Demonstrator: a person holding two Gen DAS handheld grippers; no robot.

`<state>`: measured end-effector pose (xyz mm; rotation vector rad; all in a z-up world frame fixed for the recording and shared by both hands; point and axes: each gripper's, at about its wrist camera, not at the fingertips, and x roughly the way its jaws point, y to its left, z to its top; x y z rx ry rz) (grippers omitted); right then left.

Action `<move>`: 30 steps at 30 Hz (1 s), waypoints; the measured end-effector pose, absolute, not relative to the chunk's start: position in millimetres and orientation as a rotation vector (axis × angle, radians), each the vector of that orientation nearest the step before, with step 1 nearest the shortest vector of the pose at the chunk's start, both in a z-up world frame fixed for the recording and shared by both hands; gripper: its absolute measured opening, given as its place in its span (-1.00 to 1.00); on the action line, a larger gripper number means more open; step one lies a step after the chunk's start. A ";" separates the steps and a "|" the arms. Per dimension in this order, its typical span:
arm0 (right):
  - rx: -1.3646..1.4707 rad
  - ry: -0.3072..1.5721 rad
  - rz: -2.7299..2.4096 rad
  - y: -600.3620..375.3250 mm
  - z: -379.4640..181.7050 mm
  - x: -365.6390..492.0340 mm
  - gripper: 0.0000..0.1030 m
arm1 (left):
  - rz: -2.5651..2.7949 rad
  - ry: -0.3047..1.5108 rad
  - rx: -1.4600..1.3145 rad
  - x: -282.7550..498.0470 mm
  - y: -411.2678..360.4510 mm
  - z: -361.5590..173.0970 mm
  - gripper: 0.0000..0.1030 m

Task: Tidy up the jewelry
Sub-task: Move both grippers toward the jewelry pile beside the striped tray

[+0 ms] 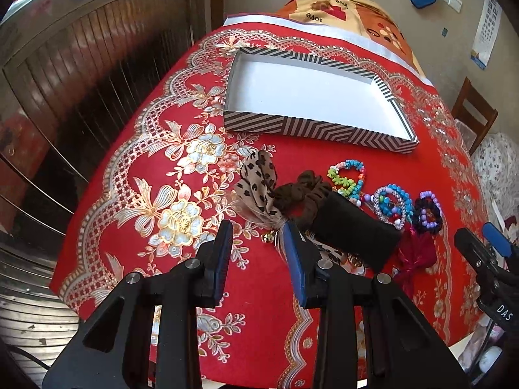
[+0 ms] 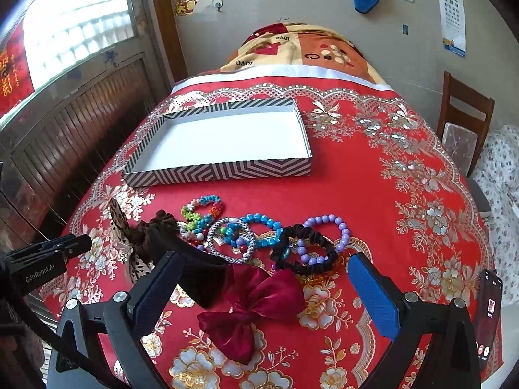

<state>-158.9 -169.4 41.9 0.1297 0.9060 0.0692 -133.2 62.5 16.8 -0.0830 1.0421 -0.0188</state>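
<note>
An empty striped box [image 1: 305, 129] [image 2: 227, 170] sits on the red tablecloth, beyond a heap of accessories. My left gripper [image 1: 258, 227] is open over the cloth, its right fingertip beside the knot and gold bell of a leopard-print bow [image 1: 256, 188]. Right of that lie a brown scrunchie [image 1: 301, 191], a black velvet bow [image 1: 353, 230] and bead bracelets [image 1: 392, 201]. My right gripper [image 2: 266, 256] stands wide open above a dark red satin bow [image 2: 256, 304], with a black scrunchie [image 2: 305, 253] and a purple bead bracelet [image 2: 334, 227] just past its tips. Neither gripper holds anything.
A phone [image 2: 489, 311] lies at the table's right edge. A wooden chair [image 2: 464, 123] stands to the right and a patterned blanket [image 2: 308, 52] covers the far end. A wooden slatted panel [image 1: 81, 74] runs along the left, close to the table's edge.
</note>
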 end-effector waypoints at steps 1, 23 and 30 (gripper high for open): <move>0.131 0.904 0.074 -168.5 42.7 -159.2 0.97 | -0.017 1.042 -0.087 -133.9 64.4 17.3 -0.39; 0.075 0.911 0.161 -141.8 48.1 -159.4 0.81 | -0.008 1.056 -0.110 -135.7 70.0 18.9 -0.39; 0.068 0.901 0.149 -143.1 50.7 -159.5 0.81 | -0.016 1.056 -0.098 -133.4 67.7 19.3 -0.39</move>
